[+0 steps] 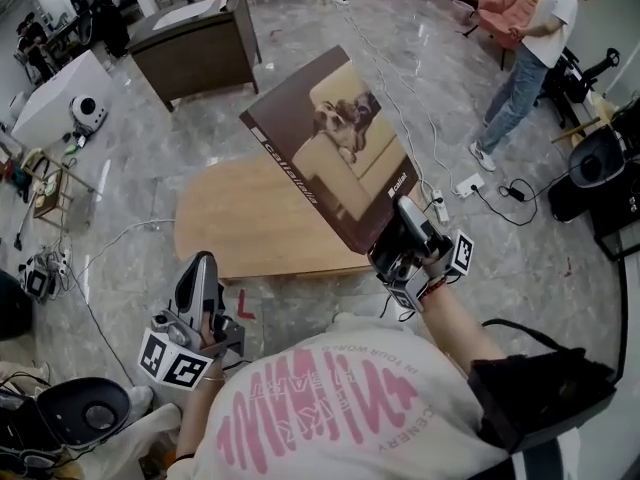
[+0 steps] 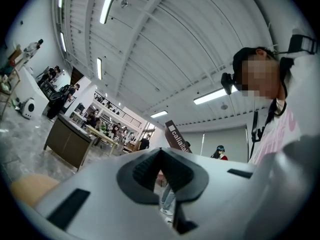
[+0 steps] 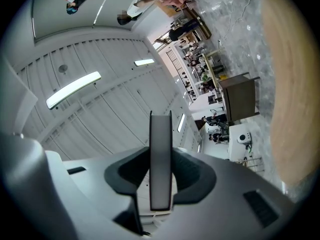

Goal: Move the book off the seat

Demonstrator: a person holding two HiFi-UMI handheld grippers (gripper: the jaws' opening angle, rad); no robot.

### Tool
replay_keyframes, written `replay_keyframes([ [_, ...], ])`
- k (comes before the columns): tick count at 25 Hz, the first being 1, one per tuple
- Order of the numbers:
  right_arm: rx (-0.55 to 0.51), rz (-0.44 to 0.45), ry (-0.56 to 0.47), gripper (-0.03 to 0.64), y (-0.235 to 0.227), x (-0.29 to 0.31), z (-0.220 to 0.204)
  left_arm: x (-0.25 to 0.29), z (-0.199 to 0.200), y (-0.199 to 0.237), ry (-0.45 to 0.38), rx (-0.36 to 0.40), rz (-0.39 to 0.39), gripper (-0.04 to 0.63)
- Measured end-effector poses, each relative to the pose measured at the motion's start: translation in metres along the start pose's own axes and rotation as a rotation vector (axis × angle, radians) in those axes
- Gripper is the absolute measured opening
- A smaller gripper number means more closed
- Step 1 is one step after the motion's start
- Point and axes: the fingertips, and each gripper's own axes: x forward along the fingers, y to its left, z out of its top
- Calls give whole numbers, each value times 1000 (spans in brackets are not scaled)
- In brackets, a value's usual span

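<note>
While in right tongs (image 1: pixel 392 230), "calia" book (image 1: pixel 330 148).

A dark-brown book (image 1: pixel 330 148), its cover showing a brown-and-white dog on a cream sofa, white lettering down the spine. The table (image 1: pixel 230 228) is pale honey wood; the floor (image 1: pixel 130 138) is grey, veined like marble. The left gripper (image 1: pixel 200 265) and the right gripper (image 1: pixel 402 216) are grey and black, each with black-and-white square markers. The shirt (image 1: pixel 350 408) is white with pink wavy print and lettering. The desk (image 1: pixel 195 53) is dark brown, the chair (image 1: pixel 505 13) pink; a bystander (image 1: pixel 535 48) wears a white top and blue jeans.
</note>
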Motion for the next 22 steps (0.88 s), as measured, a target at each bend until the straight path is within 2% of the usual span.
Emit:
replay_keyframes([
  [3, -8, -8, 10, 144, 2, -8, 21, 15, -11, -7, -14, -1, 1, -5],
  [10, -19, -3, 9, 144, -10, -21, 29, 7, -39, -9, 12, -21, 0, -5],
  [17, -16, -16, -53, 144, -20, -41, 41, 28, -45, -7, 63, -25, -25, -5],
  [22, -9, -33, -127, 144, -27, -53, 45, 53, -48, -2, 122, -46, -72, -5],
])
